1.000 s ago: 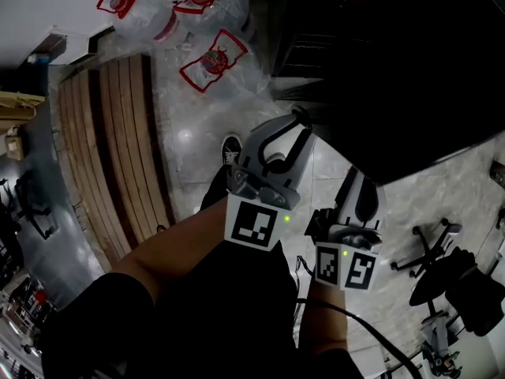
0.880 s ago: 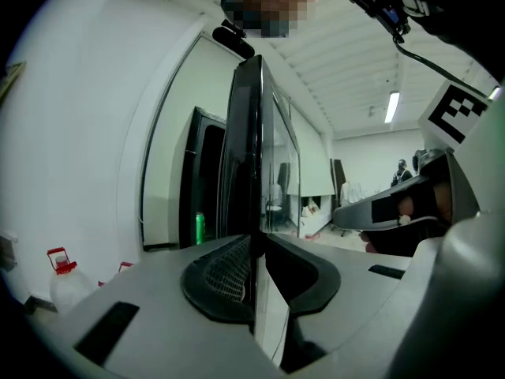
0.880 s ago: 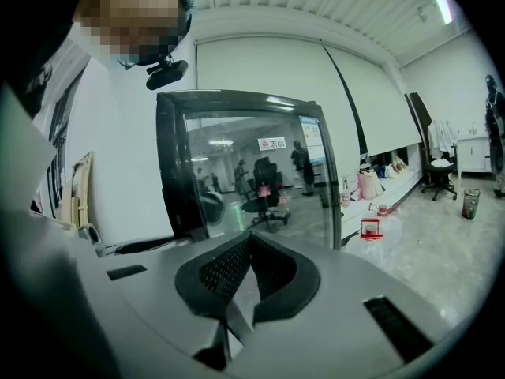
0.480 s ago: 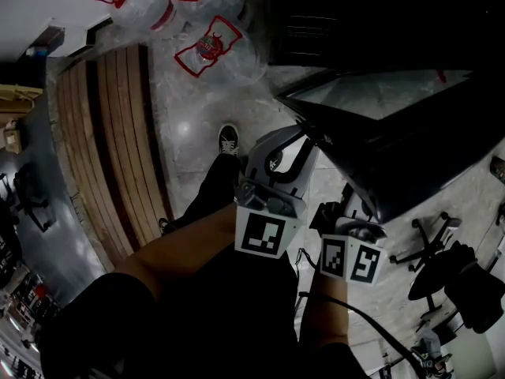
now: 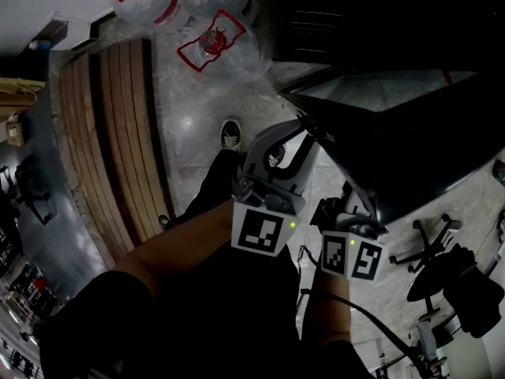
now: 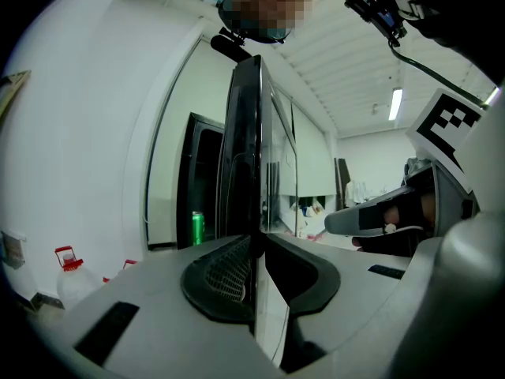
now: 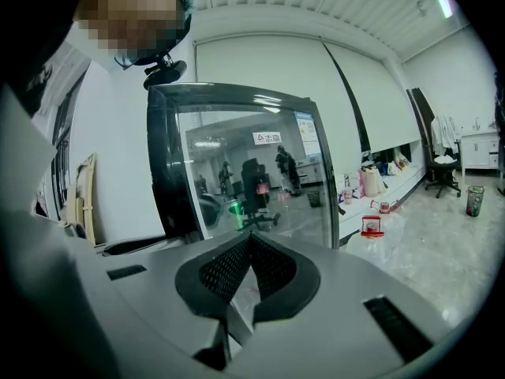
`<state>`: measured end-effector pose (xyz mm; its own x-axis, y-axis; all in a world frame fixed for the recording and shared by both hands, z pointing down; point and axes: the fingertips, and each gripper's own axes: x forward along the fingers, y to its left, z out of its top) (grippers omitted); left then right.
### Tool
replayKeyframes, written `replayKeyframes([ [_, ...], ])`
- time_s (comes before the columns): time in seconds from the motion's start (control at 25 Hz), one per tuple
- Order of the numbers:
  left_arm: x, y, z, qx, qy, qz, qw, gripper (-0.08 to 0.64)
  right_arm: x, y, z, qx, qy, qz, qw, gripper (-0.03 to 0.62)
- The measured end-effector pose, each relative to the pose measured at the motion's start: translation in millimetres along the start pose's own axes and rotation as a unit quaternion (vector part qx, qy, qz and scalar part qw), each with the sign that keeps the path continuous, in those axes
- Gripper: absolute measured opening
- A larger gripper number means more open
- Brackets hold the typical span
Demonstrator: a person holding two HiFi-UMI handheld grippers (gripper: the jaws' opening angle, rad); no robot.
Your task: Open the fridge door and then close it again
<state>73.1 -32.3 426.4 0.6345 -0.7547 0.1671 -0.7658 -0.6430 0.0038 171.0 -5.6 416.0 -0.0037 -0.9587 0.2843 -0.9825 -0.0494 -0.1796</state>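
The fridge door (image 5: 394, 93), a black frame round glass, stands swung out from the dark fridge body (image 5: 316, 22). In the left gripper view the door (image 6: 245, 148) shows edge-on, running down between the jaws. My left gripper (image 5: 302, 135) (image 6: 256, 242) is shut on that door edge. My right gripper (image 5: 351, 204) hangs lower, beside the left one and under the door's corner. In its own view the right gripper (image 7: 251, 239) faces the glass door (image 7: 245, 172), pads touching at the tips and holding nothing I can see.
Large water jugs (image 5: 217, 46) lie on the marble floor left of the fridge. A slatted wooden bench (image 5: 118, 133) runs along the left. Office chairs (image 5: 442, 275) stand at the lower right. A green can (image 6: 197, 227) sits inside the fridge. My shoe (image 5: 230, 135) is below the grippers.
The glass door has swung out from the fridge with my left gripper on its edge. Over the last half second both grippers and the door barely moved.
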Motion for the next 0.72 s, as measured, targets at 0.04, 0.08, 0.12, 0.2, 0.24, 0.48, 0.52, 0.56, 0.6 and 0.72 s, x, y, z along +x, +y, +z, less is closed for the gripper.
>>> replayKeyframes([
  [0.04, 0.3, 0.5, -0.2, 0.001, 0.000, 0.000, 1.0000, 0.061, 0.6, 0.3, -0.2, 0.000, 0.001, 0.001, 1.000, 0.015],
  [0.08, 0.6, 0.7, -0.6, 0.001, 0.000, 0.001, 1.0000, 0.061, 1.0, 0.1, -0.4, 0.000, 0.001, 0.002, 1.000, 0.015],
  [0.12, 1.0, 0.8, -0.9, 0.000, 0.001, 0.001, 1.0000, 0.061, 1.4, -0.2, -0.6, 0.000, 0.002, 0.003, 1.000, 0.015],
  [0.2, 1.9, 1.7, -0.6, -0.001, 0.000, 0.002, 1.0000, 0.061, 2.7, -0.5, -1.0, 0.000, 0.002, 0.004, 1.000, 0.015],
  [0.24, 2.4, 2.6, -0.5, 0.000, 0.000, 0.001, 1.0000, 0.061, 3.7, -0.2, -1.0, 0.000, 0.002, 0.005, 1.000, 0.015],
  [0.48, 5.2, 12.7, 0.7, 0.008, -0.005, 0.001, 1.0000, 0.063, 7.5, 5.3, 0.7, 0.006, 0.003, 0.011, 1.000, 0.015],
  [0.52, 6.4, 16.1, 0.6, 0.008, -0.005, 0.001, 1.0000, 0.064, 8.8, 6.8, 0.7, 0.005, 0.003, 0.012, 1.000, 0.015],
  [0.56, 8.1, 20.1, 0.3, 0.008, -0.006, 0.002, 0.9999, 0.066, 10.6, 8.3, 0.7, 0.005, 0.003, 0.012, 1.000, 0.015],
  [0.6, 10.0, 24.4, -0.2, 0.008, -0.006, 0.003, 0.9999, 0.067, 12.6, 9.9, 0.5, 0.005, 0.004, 0.013, 1.000, 0.015],
  [0.72, 16.5, 37.9, -1.2, 0.010, -0.008, 0.002, 0.9999, 0.071, 19.3, 14.2, -0.1, 0.005, 0.005, 0.014, 1.000, 0.015],
])
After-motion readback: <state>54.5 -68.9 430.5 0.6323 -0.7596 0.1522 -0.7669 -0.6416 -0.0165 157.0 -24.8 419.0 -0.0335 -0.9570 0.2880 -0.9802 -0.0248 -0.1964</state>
